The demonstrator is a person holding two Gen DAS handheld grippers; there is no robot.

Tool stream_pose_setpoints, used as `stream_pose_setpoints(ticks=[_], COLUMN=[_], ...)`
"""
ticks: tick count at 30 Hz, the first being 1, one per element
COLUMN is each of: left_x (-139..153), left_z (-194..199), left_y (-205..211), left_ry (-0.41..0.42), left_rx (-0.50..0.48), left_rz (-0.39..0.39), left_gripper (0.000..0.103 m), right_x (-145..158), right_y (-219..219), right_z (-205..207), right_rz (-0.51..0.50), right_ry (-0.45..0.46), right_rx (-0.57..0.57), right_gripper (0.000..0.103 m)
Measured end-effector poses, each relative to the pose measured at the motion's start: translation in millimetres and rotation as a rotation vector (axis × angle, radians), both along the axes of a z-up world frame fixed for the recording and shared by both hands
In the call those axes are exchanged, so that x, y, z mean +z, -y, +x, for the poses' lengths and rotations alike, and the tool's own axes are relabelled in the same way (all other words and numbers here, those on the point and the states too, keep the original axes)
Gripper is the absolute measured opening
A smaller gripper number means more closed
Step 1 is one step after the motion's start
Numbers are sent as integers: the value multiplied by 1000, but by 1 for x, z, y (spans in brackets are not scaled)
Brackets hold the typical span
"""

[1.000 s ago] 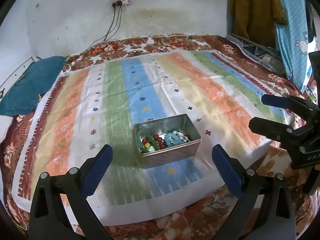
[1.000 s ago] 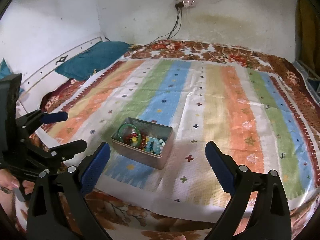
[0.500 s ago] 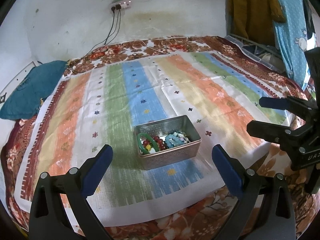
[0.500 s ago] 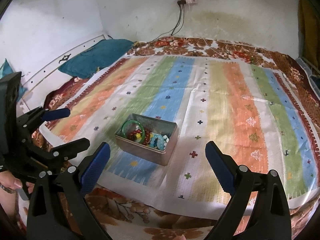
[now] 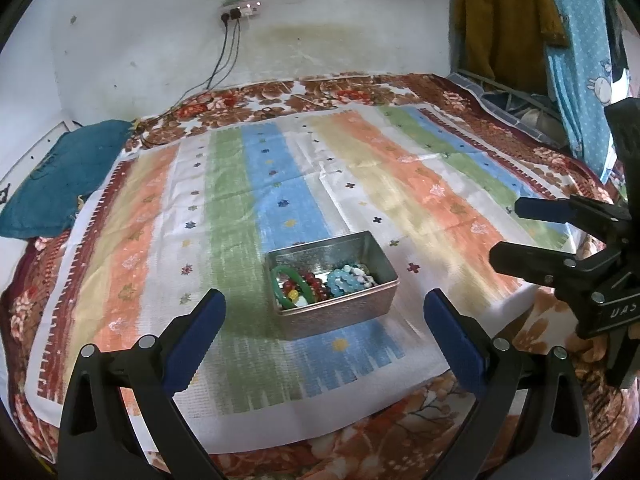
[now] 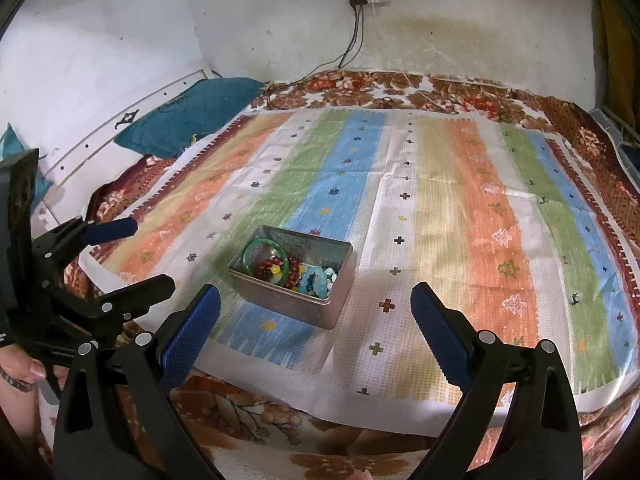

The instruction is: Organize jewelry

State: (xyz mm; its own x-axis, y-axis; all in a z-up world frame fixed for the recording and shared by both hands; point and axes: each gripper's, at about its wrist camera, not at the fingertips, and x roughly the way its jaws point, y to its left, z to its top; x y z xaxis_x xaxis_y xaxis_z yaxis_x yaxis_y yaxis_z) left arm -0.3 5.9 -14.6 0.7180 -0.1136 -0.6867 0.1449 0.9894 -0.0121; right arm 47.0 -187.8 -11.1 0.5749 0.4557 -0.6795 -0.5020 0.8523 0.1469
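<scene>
A silver metal tin (image 5: 376, 308) (image 6: 280, 300) sits on the striped cloth (image 5: 360, 184) near its front edge. It holds a green bangle (image 5: 280, 286) (image 6: 250, 250), red beads (image 5: 310, 280) (image 6: 294, 270) and a pale blue bead bracelet (image 5: 344, 282) (image 6: 314, 280). My left gripper (image 5: 324, 320) is open and empty, just in front of the tin. My right gripper (image 6: 316, 312) is open and empty, near the tin's front right corner. Each gripper also shows from the side in the other's view, the right one (image 5: 520, 232) and the left one (image 6: 140, 252).
A teal pillow (image 5: 56, 196) (image 6: 192, 112) lies at the bed's far left. A flowered blanket (image 6: 280, 412) lies under the cloth. Cables (image 5: 224, 60) hang from a wall socket. Clothes (image 5: 520, 12) hang at the right. A hand (image 6: 24, 372) holds the left gripper.
Both grippers have moved slightly nearer the tin and stayed open. The tin and its jewelry have not moved.
</scene>
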Motion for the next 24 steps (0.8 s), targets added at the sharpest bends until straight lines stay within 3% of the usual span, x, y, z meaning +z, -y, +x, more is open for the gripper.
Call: stream_pose_setpoints(ticks=[24], left_x=[-2], left_z=[3], left_y=[-2], left_ry=[-8], left_rx=[-7], left_rz=[-8], left_gripper=[97], right_x=[2], right_y=[-1], right_z=[-5], right_rz=[0], right_ry=[14], right_rx=[-9], right_gripper=[97])
